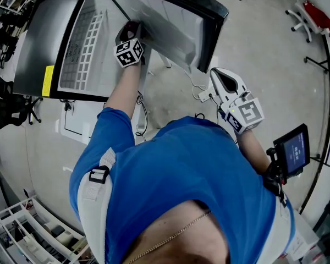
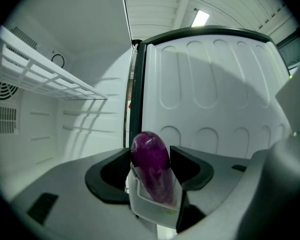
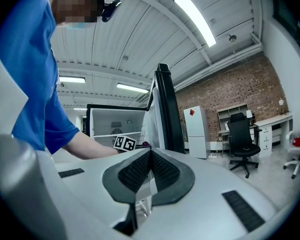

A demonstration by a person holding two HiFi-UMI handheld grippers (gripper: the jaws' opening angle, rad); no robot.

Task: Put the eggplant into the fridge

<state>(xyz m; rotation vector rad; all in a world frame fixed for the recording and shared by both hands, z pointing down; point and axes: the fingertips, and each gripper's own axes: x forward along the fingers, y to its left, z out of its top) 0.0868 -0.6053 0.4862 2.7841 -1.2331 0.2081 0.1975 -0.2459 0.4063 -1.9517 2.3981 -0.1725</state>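
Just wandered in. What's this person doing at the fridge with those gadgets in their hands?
A person in a blue shirt stands at an open fridge with a gripper in each hand. The left gripper is clamped on a purple eggplant and reaches into the fridge, below a white wire shelf. The eggplant is not yet set down. The right gripper is shut and empty, held outside near the open door.

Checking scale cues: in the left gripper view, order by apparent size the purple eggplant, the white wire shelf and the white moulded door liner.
1. white moulded door liner
2. white wire shelf
3. purple eggplant, smallest, though it is nearest the camera, which enlarges it.
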